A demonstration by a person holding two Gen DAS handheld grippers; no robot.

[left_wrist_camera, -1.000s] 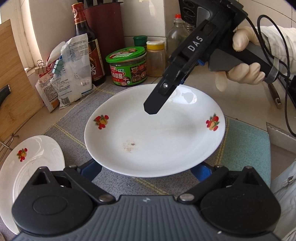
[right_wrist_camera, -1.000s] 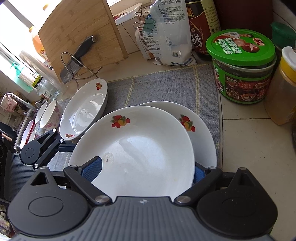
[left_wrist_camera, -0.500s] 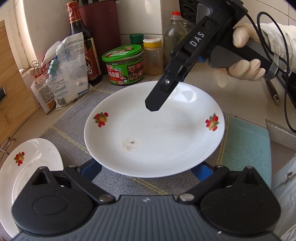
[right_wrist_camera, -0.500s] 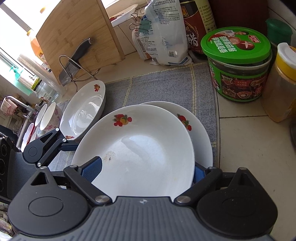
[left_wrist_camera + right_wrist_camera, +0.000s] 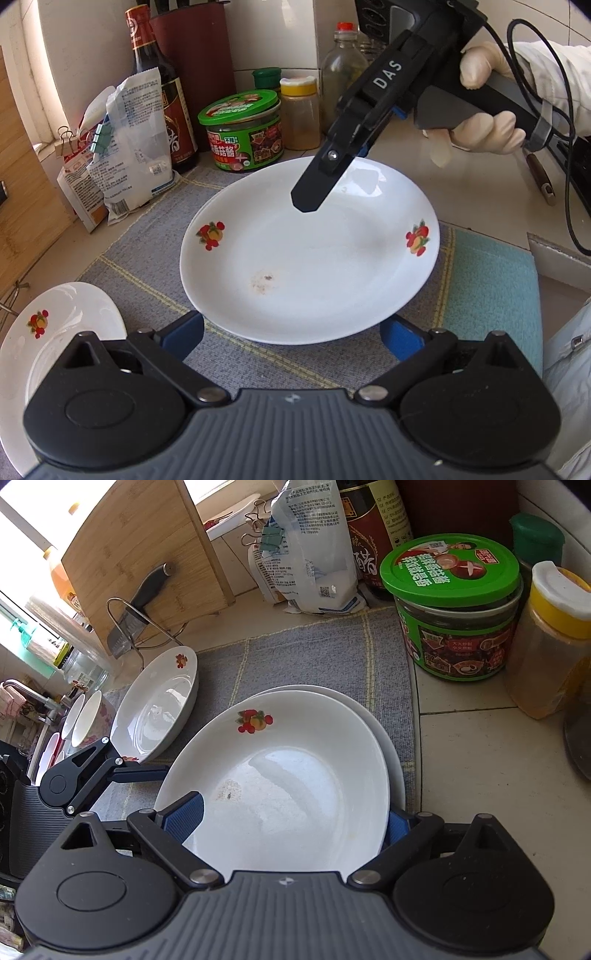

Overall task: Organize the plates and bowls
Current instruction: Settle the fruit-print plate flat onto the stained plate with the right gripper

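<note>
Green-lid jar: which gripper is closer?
Right. The right gripper hangs over the far half of the plate, just short of the jar. The left gripper sits at the plate's near rim, a full plate away.

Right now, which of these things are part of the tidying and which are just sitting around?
Part of the job:
top plate
plate beneath it
side plate
bowls

Just lying about:
green-lidded jar
soy sauce bottle
clipped bag
cutting board
</note>
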